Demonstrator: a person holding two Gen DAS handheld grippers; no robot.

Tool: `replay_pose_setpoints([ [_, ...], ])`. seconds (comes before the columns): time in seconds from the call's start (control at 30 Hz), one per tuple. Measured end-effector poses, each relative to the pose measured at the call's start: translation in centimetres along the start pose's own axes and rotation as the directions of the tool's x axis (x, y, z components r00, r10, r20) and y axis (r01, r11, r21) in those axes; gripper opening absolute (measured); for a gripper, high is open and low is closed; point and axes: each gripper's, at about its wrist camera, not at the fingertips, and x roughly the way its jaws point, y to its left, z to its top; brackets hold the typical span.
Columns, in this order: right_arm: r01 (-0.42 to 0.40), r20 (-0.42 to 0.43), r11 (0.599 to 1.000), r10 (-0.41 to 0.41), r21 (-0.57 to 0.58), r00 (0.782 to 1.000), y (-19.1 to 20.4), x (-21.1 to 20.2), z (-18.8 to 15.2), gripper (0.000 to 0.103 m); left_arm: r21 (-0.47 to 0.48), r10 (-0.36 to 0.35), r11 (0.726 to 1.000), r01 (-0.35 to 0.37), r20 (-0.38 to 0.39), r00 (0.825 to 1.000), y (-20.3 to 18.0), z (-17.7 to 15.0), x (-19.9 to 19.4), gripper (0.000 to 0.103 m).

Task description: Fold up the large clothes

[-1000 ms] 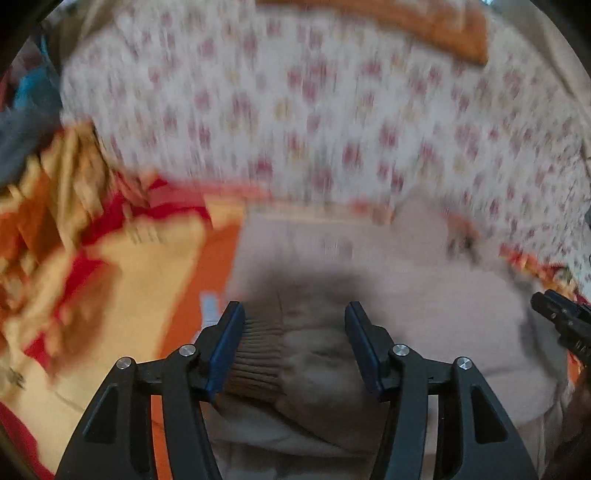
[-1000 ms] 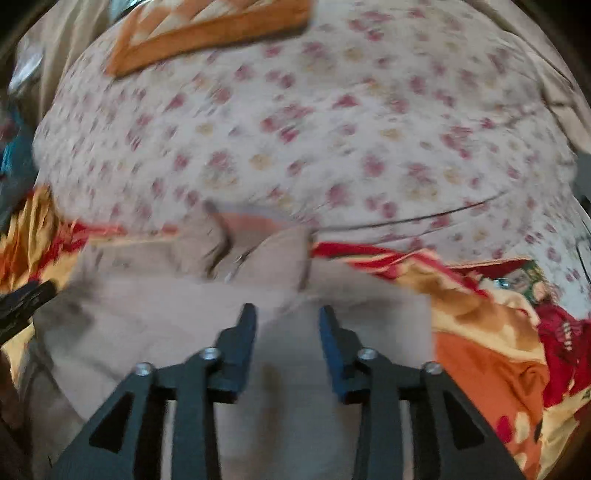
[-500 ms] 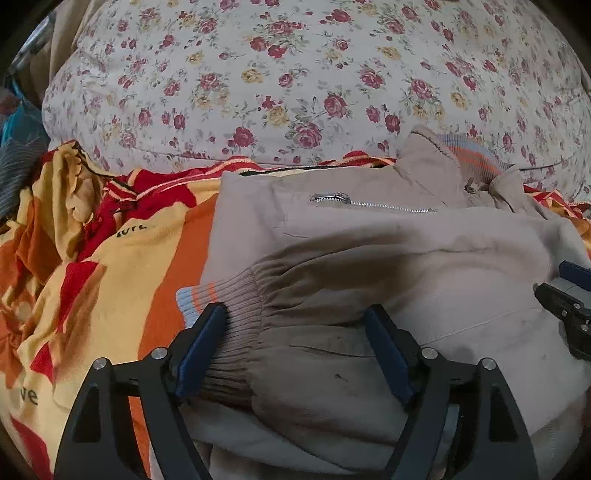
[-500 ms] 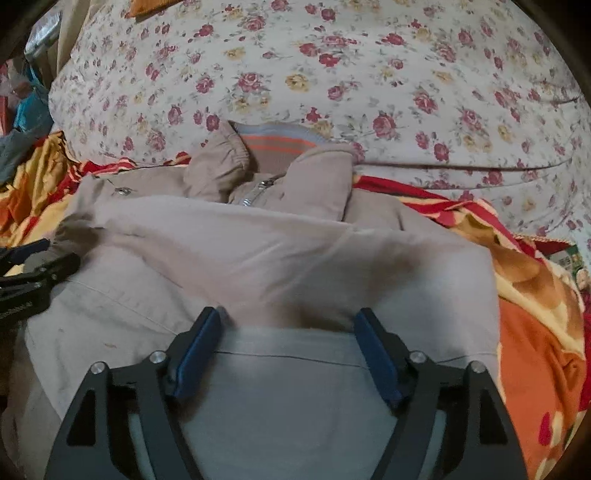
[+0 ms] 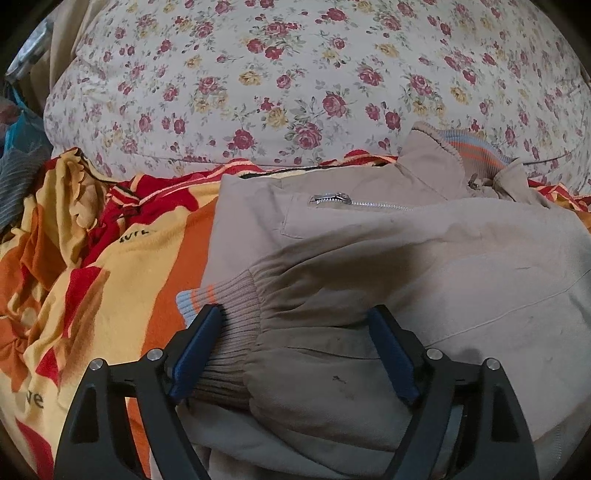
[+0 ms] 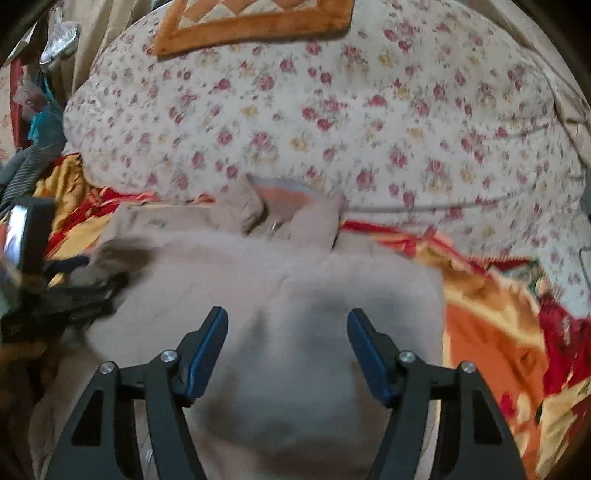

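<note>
we count one beige jacket [image 5: 424,258], lying folded on a bed over one orange, yellow and red blanket [image 5: 110,266]. behind both sits one floral quilt [image 5: 295,74], white with red and yellow roses.

from the left wrist view, far left, a bit of grey ribbed cloth [image 5: 16,184] shows at the edge. next comes the blanket, then the jacket. we see one ribbed cuff [image 5: 221,314] with a blue and orange stripe at its end, one zipped chest pocket [image 5: 354,202], and one ribbed collar [image 5: 465,142] with the same stripes. the sleeve is folded across the jacket's front. the left gripper [image 5: 295,332] has two blue-padded fingers [image 5: 195,343]; they stand wide and are opening, with the cuff and sleeve lying between them. the left pad touches the cuff, but nothing is pinched.

the right wrist view is blurred. at its left edge the other gripper's black body appears [image 6: 55,295], resting at the jacket's side. in the middle the right gripper [image 6: 288,350] hangs over the jacket's smooth folded part; its two fingers [image 6: 369,362] are apart and closing, over fabric but not clamped on it. at the top lies one orange-bordered patchwork mat [image 6: 251,22] on the quilt.
</note>
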Motion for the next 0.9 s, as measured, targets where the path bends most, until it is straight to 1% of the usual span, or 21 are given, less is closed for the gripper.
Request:
replay_pose_setpoints([
  [0.07,0.007,-0.058,1.000,-0.007,-0.004,0.998,-0.5,1.9,-1.6,0.071,0.004,0.005,1.000,-0.005,0.001,1.000,-0.1,0.0,0.0,0.072],
  [0.1,-0.007,-0.042,1.000,0.007,-0.011,0.999,-0.5,2.4,-2.2,0.071,0.005,0.007,1.000,-0.007,0.001,1.000,-0.1,0.0,0.0,0.073],
  [0.13,-0.001,-0.026,1.000,0.001,-0.022,1.000,-0.2,2.5,-2.3,0.071,0.005,0.006,1.000,-0.006,0.001,1.000,-0.1,0.0,0.0,0.073],
  [0.23,0.004,-0.034,0.998,-0.006,-0.058,0.999,0.3,2.8,-2.2,0.077,0.001,0.003,1.000,-0.003,-0.001,1.000,0.0,0.0,0.1,0.074],
  [0.37,-0.016,-0.030,0.998,0.015,-0.053,0.999,0.1,2.9,-2.3,0.080,0.003,0.008,1.000,-0.008,0.003,1.000,-0.1,-0.1,0.1,0.075],
  [0.9,-0.010,-0.016,0.998,0.009,-0.065,1.000,0.3,3.1,-2.4,0.083,0.016,0.031,0.999,-0.031,0.009,0.999,-0.5,-0.3,0.0,0.075],
])
